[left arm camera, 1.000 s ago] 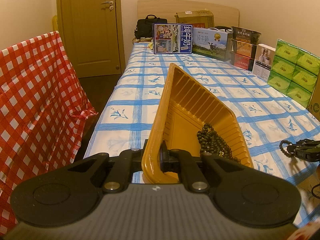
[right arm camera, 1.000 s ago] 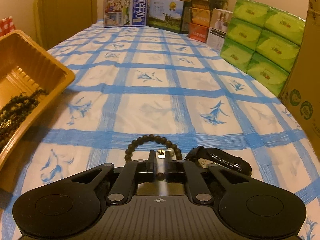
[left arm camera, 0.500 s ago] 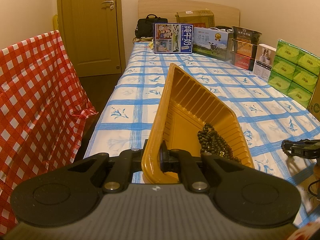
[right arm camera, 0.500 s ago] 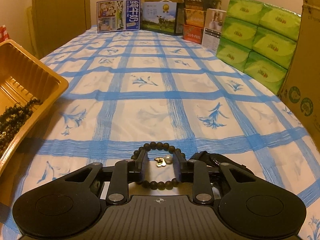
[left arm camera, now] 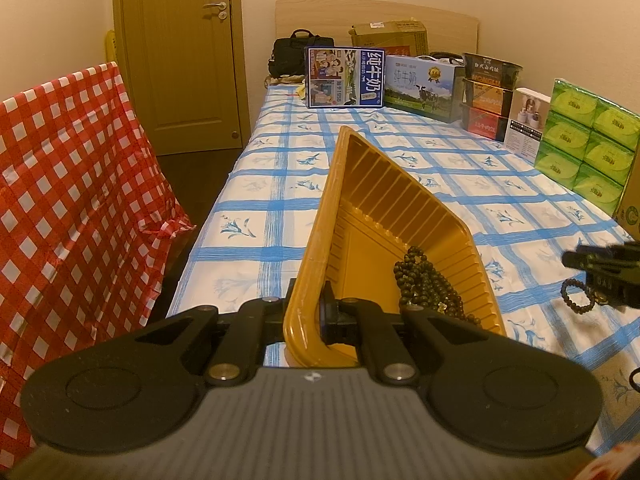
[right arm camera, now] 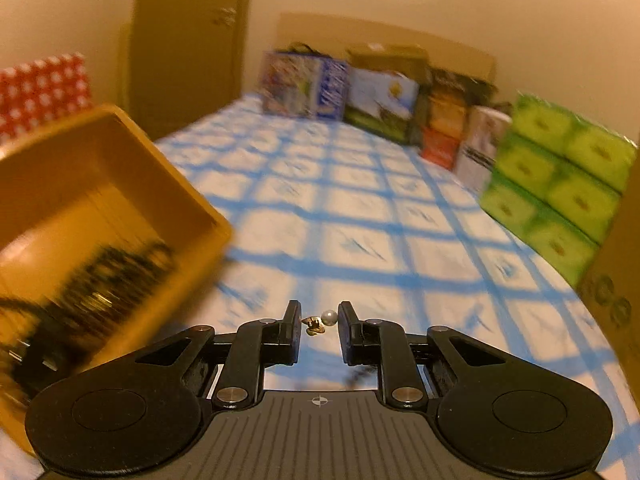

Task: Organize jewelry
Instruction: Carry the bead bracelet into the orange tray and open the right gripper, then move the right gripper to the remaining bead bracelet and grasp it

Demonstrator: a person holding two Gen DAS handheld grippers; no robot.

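My right tongs point(right arm camera: 319, 322) clamp the beaded bracelet point(left arm camera: 576, 298), dangling beside the yellow tray point(left arm camera: 400, 216) my left tongs point(left arm camera: 306, 312) pinch.

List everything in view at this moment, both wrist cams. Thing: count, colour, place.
tray: 1, yellow-orange, tilted up on the near left of the table, rim in the left gripper
bead strands: a heap, dark, in the tray's low corner
bead bracelet: 1, dark with a pale bead and gold charm, hanging from the right gripper, off the cloth
tablecloth: 1, white with blue grid
milk cartons: 2, blue and white, far end
stacked boxes: 3, dark, orange, red, far right
white box: 1, beside them
tissue packs: 6 visible, green, right edge
black bag: 1, far end
checked cloth: 1, red and white, left
door: 1, brown
left gripper: shut on tray
right gripper: shut on bead bracelet
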